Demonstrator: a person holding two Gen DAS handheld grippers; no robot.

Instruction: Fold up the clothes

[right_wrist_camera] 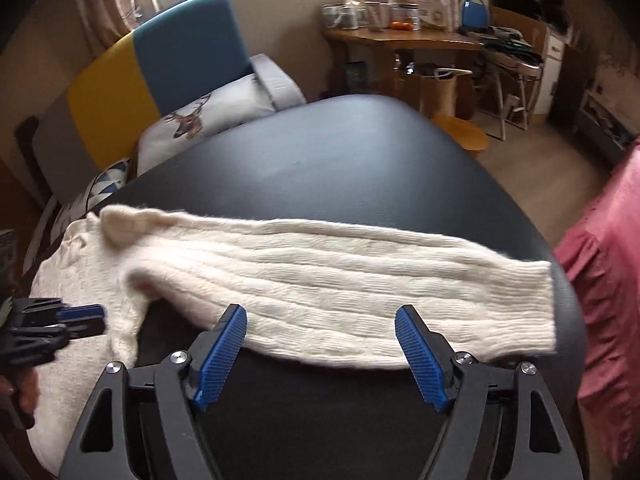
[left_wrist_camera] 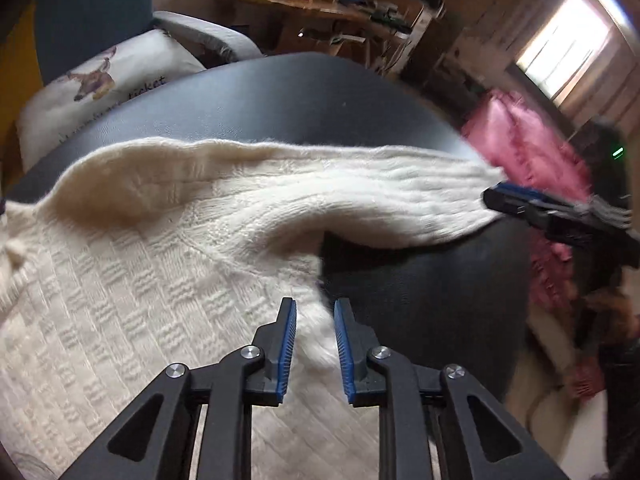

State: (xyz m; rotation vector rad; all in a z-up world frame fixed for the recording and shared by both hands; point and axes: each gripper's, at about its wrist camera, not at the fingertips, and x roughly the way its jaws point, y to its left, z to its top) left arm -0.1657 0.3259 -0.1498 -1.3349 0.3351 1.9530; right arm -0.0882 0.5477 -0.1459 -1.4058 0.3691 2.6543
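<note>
A cream knit sweater (left_wrist_camera: 120, 264) lies flat on a black table (left_wrist_camera: 300, 92). Its long sleeve (right_wrist_camera: 320, 264) stretches out to the right, and the cuff (right_wrist_camera: 532, 304) rests near the table's right edge. My left gripper (left_wrist_camera: 315, 310) is open with a narrow gap, low over the sweater's side edge below the armpit, and a strip of knit shows between the fingers. My right gripper (right_wrist_camera: 320, 314) is open wide, hovering at the sleeve's near edge with nothing gripped. In the left wrist view the right gripper (left_wrist_camera: 508, 202) is blurred by the sleeve end. The left gripper (right_wrist_camera: 80, 316) shows at the far left.
Pink cloth (right_wrist_camera: 600, 280) hangs just past the table's right edge. Behind the table stand a bed with a deer-print pillow (right_wrist_camera: 200, 120) and a blue and yellow headboard (right_wrist_camera: 160, 60). A cluttered wooden desk (right_wrist_camera: 400, 40) stands at the back. The black table (right_wrist_camera: 340, 160) shows bare beyond the sleeve.
</note>
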